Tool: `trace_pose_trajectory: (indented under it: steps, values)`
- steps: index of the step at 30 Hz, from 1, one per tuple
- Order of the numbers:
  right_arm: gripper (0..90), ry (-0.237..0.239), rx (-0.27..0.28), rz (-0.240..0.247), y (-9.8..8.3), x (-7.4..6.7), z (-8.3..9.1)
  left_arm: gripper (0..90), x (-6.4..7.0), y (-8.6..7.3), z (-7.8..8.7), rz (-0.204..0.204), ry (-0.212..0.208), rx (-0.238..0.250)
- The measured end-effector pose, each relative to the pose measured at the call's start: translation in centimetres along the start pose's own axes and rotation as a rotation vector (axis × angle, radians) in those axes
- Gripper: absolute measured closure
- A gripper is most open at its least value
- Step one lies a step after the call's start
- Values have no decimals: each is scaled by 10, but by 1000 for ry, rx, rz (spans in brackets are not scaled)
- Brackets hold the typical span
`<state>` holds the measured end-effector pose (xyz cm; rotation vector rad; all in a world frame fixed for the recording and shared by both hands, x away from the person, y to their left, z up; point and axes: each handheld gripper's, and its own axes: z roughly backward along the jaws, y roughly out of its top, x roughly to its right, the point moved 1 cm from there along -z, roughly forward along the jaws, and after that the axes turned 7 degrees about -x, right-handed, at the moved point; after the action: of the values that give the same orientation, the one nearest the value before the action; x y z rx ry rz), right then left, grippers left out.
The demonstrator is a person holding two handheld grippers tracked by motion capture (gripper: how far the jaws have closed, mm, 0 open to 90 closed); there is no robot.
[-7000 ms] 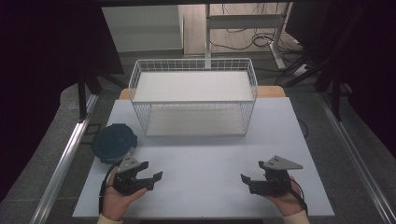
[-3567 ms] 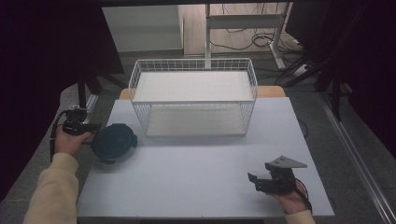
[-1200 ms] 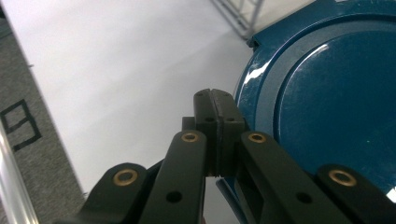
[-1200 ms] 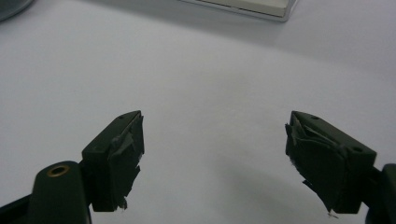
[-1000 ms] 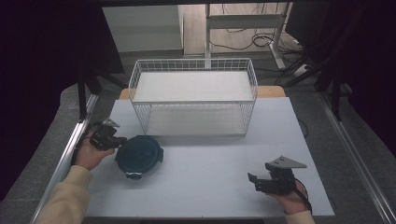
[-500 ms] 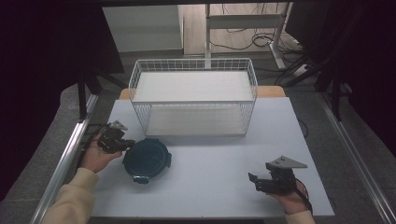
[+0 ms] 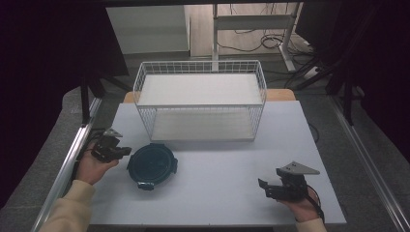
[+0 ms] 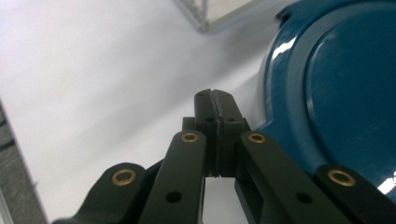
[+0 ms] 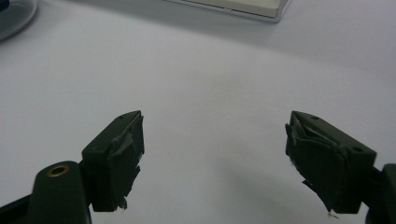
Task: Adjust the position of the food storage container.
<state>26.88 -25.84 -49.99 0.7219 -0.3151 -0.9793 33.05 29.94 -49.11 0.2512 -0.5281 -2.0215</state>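
Left gripper (image 7: pixel 123 152): jaws pressing together, empty — sitting beside the lid (image 7: pixel 152 165), lower left.
Right gripper (image 7: pixel 263 186): gaping wide, holding nothing.
Risk: closed tips nudging the lid — possibly sliding it away.

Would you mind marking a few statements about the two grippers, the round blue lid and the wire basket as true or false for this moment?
1. The left gripper has its jaws closed together. True.
2. The round blue lid lies inside the wire basket. False: it lies flat on the table, in front of the basket's left end.
3. The right gripper has its jaws spread apart with nothing between them. True.
4. The left gripper is clamped on the lid's rim. False: its shut jaws sit beside the lid's edge with nothing between them.
5. The right gripper rests next to the lid. False: it is at the table's near right, well away from the lid.
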Motion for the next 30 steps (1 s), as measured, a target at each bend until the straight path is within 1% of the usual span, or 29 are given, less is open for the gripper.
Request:
trace_pose_trajectory:
  steps: [2, 5, 8, 12, 14, 16, 18, 19, 22, 27, 30]
  values:
    - [193, 0, 0, 0, 0, 0, 0, 900, -2, -5, 0, 17, -3, -11]
    - [193, 0, 0, 1, 0, 0, 0, 900, -3, -13, -3, 29, -5, -24]
    - [193, 0, -2, 1, 0, -1, -1, 900, -3, -21, -7, 41, -19, -38]
    - [193, -1, -3, 0, 0, -1, -1, 900, 1, -28, -13, 38, -41, -57]
    - [193, -1, -2, -1, 0, -1, -1, 900, 3, -29, -16, 32, -53, -62]
    - [193, -1, -1, -2, 0, -1, -1, 900, 6, -28, -17, 29, -77, -61]
    - [193, -3, -1, -2, -1, -1, -1, 900, 9, -26, -19, 20, -60, -73]
    - [193, -3, -1, -3, -1, -1, 0, 900, 10, -26, -19, 21, -58, -73]
    - [193, -4, 0, -4, -1, -1, 0, 900, 8, -26, -19, 31, -71, -74]
    - [193, -4, -1, -1, 0, -1, 0, 900, 10, -26, -19, 35, -66, -75]
    - [193, -4, 1, -2, 0, -1, 0, 900, 11, -25, -19, 41, -79, -71]
